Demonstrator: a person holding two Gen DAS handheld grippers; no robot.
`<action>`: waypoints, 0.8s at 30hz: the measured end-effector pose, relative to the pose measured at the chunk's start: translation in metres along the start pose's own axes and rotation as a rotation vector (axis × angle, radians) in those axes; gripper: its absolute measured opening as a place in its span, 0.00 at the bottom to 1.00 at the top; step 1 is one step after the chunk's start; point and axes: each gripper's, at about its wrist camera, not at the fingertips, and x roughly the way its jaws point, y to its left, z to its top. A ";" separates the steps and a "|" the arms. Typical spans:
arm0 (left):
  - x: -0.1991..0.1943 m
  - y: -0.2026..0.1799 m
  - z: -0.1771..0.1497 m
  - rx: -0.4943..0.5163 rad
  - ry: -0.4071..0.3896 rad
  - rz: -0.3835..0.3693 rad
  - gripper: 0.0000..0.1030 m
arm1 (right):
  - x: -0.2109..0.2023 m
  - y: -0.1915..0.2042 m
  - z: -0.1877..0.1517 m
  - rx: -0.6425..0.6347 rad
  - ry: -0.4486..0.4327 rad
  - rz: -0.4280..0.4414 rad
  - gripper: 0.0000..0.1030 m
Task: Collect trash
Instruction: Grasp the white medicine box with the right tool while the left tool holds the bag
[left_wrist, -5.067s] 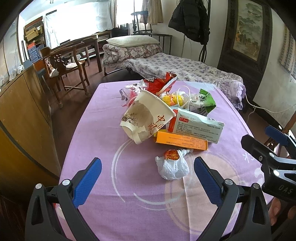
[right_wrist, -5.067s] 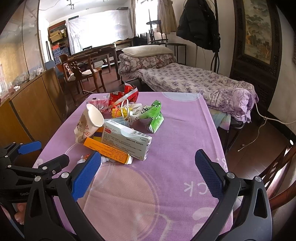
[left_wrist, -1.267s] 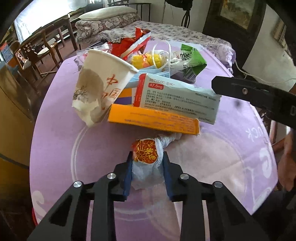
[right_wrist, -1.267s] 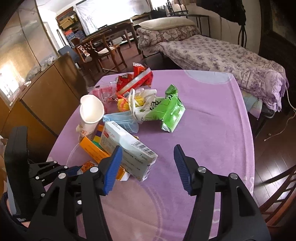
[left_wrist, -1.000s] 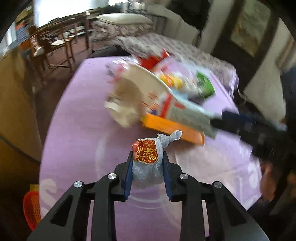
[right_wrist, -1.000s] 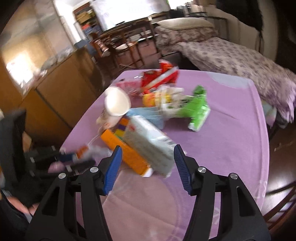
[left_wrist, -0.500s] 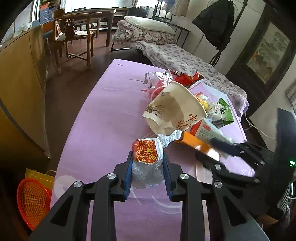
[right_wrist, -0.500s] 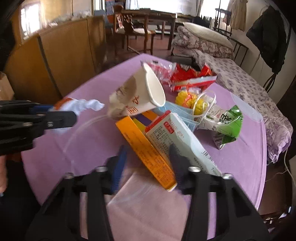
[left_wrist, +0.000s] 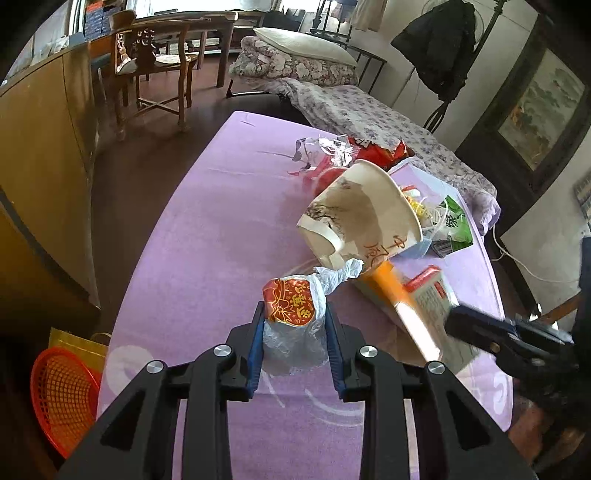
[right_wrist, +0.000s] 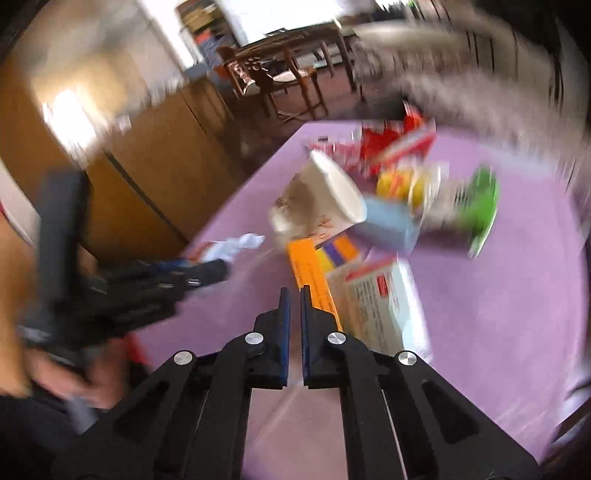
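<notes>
The left gripper (left_wrist: 295, 332) is clamped on a crumpled white plastic wrapper (left_wrist: 297, 325) with a red and gold label, its blue pads pressing both sides; the twisted end of the wrapper sticks out toward 1 o'clock. In the left wrist view the purple tablecloth (left_wrist: 207, 229) lies below, and the rest of the trash sits at 1 to 2 o'clock from the wrapper: a tipped paper cup (left_wrist: 360, 218), an orange box (left_wrist: 402, 310) just beside a white medicine box (left_wrist: 432, 295), a green packet (left_wrist: 454, 225) and red snack wrappers (left_wrist: 373, 149) farther off. An orange basket (left_wrist: 61, 398) shows on the floor at 8 o'clock, off the table edge.

The right gripper (right_wrist: 294, 306) has its jaws nearly together, only a thin gap between the blue pads, and nothing is seen between them. Its view is heavily blurred. The orange box lies just past its tips at 1 o'clock, and the cup beyond at 12 o'clock. The left gripper with the wrapper appears at 9 o'clock in this view
</notes>
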 end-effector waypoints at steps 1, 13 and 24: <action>0.001 0.000 0.000 0.005 0.006 0.001 0.29 | 0.003 -0.008 -0.001 0.041 0.019 -0.001 0.06; 0.003 -0.002 -0.001 0.019 0.013 -0.003 0.29 | -0.022 0.001 0.005 -0.114 -0.160 -0.305 0.51; 0.005 -0.004 -0.003 0.033 0.023 -0.010 0.29 | -0.002 -0.030 -0.011 -0.138 0.076 -0.294 0.51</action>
